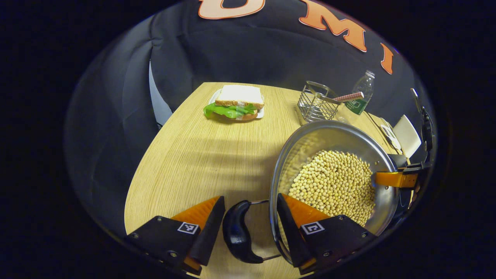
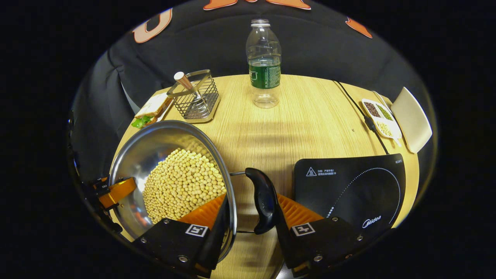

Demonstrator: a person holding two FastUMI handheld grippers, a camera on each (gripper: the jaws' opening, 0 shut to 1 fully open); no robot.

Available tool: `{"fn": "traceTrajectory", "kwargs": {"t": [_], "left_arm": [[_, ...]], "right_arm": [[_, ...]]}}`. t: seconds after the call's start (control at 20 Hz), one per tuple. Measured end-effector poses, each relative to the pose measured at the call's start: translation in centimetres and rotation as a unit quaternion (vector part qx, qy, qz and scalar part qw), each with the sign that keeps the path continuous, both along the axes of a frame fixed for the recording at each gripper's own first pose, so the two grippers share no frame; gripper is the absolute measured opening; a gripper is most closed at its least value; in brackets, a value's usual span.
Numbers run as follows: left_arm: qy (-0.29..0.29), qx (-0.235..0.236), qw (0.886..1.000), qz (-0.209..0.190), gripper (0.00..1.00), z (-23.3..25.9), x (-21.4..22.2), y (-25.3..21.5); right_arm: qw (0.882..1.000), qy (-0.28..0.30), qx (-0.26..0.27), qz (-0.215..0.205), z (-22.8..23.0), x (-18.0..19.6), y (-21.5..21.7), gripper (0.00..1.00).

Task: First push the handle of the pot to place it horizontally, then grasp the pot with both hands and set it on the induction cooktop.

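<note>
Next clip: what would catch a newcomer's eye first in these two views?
The steel pot heaped with pale beans dominates, one gripper straddling each of its black side handles. The left gripper brackets one handle, the right gripper the other. The black induction cooktop lies just right of the pot on the wooden table.

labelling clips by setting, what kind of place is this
Probably a mock kitchen table in a recording booth: an induction cooktop, a steel pot of beans, and a sandwich on a wooden table.
</note>
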State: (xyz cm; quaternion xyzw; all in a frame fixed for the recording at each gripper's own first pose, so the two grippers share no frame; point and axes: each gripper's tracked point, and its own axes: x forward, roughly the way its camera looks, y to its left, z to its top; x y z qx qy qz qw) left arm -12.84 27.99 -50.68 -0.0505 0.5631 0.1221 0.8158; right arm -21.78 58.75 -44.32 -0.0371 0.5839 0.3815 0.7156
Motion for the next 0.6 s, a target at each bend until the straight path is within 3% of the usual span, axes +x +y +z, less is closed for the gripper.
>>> {"fn": "traceTrajectory", "kwargs": {"t": [0.1, 0.15, 0.2, 0.55, 0.6], "left_arm": [[-0.002, 0.0, 1.0, 0.013, 0.7, -0.3, 0.34, -0.02], [0.001, -0.001, 1.0, 0.011, 0.73, -0.23, 0.47, 0.07], [0.009, -0.004, 1.0, 0.012, 0.66, -0.46, -0.08, -0.01], [0.008, -0.017, 0.999, 0.031, 0.71, -0.5, -0.25, -0.16], [0.009, -0.017, 0.999, 0.033, 0.71, -0.66, -0.33, -0.19]], "right_arm": [[1.0, 0.0, 0.005, 0.006, 0.05, 0.03, 0.0, 0.64], [1.0, -0.001, 0.009, 0.009, 0.03, -0.1, -0.02, 0.64], [1.0, -0.003, 0.011, 0.014, 0.02, -0.04, -0.01, 0.64], [1.0, 0.006, 0.013, 0.011, 0.04, -0.23, 0.03, 0.58], [1.0, 0.004, 0.014, 0.011, 0.05, -0.18, 0.09, 0.61]]}}
